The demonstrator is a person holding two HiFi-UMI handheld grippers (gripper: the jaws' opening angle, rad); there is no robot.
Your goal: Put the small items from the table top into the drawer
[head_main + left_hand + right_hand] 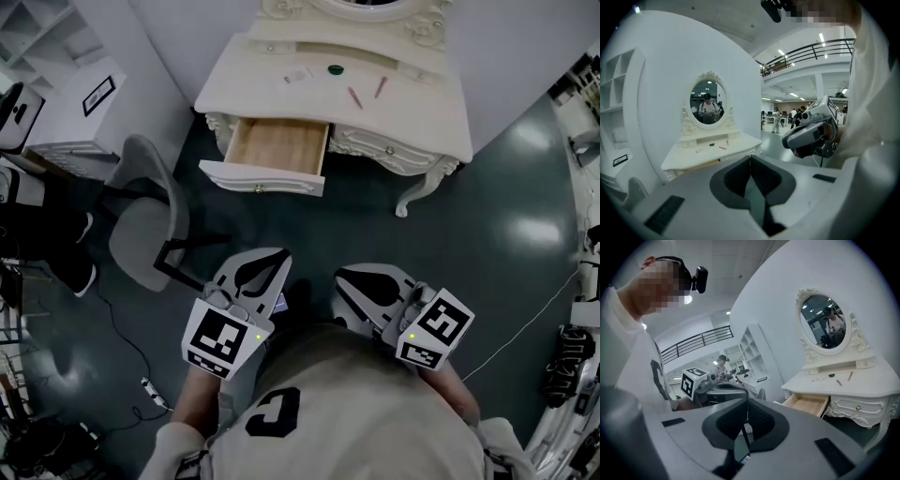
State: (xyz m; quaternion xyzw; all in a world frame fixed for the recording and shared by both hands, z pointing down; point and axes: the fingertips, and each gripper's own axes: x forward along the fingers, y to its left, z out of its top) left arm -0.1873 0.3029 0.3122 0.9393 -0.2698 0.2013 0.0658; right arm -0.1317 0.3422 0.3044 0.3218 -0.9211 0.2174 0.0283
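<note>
Head view | left gripper (265, 267), right gripper (352, 286) clenched, empty | part jaws before reaching dressing table (412, 103) | drawer (277, 150) open

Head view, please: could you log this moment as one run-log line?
left gripper: shut, empty | right gripper: shut, empty | drawer: open, empty | green item, pink sticks, pale item: on table top

Grey chair (141, 220) stands on the dark green floor (506, 216). Black cable (117, 328) trails across the floor to a white power strip (155, 395). Ornate oval mirror (824, 322) upright against the white wall. White open shelving (751, 350) alongside. Small framed picture (97, 95) noted nearby.
</note>
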